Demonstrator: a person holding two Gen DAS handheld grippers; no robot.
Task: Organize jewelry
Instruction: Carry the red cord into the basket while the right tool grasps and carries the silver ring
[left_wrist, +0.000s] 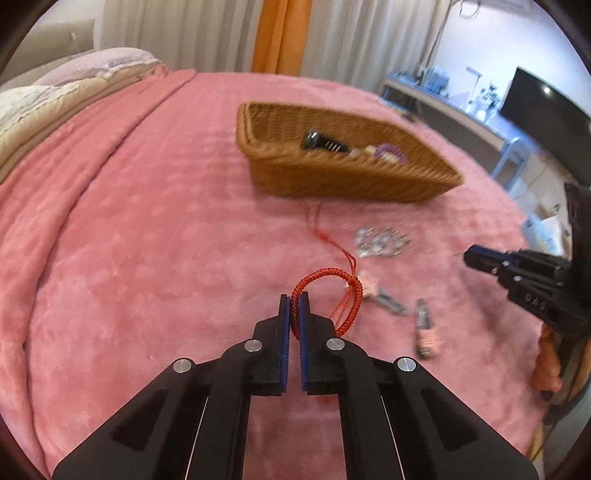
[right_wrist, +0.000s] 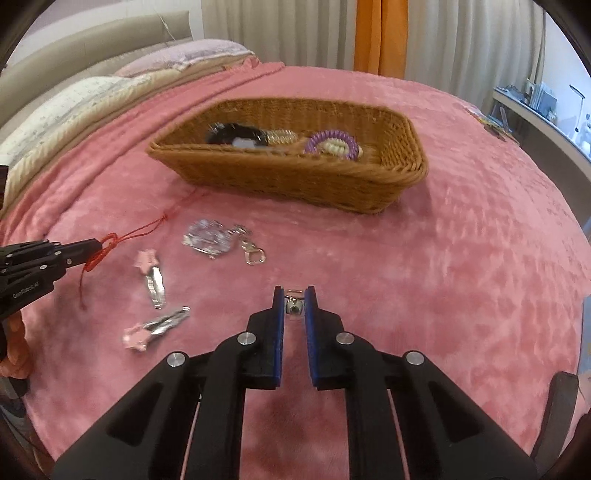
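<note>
The left gripper (left_wrist: 294, 300) is closed on a red braided bracelet (left_wrist: 325, 295), whose loop stands up between the blue pads while its thin red cord (right_wrist: 147, 229) trails across the pink blanket (left_wrist: 147, 240) toward the wicker basket (right_wrist: 295, 184). The right gripper (right_wrist: 295, 295) is closed on a small metal charm (right_wrist: 293, 307), pinched near the tips of its blue pads just above the blanket. The basket sits on the blanket beyond both grippers and contains a black hair accessory (right_wrist: 229, 134), a clear spiral hair tie (right_wrist: 280, 137), a purple spiral hair tie (right_wrist: 332, 142) and a cream spiral hair tie (right_wrist: 334, 148) lying against the purple one. On the blanket between the grippers and the basket lie a clear crystal keychain (right_wrist: 208, 238) with a metal clasp (right_wrist: 253, 254), and two silver hair clips with pink star ends: one (right_wrist: 151, 275) lies just beside the bracelet cord, the other (right_wrist: 155, 328) lies nearer the right gripper. Both clips are apart from the keychain. Pillows (right_wrist: 74, 99) rest at the head of the bed, and an orange curtain (right_wrist: 380, 37) hangs behind it.
</note>
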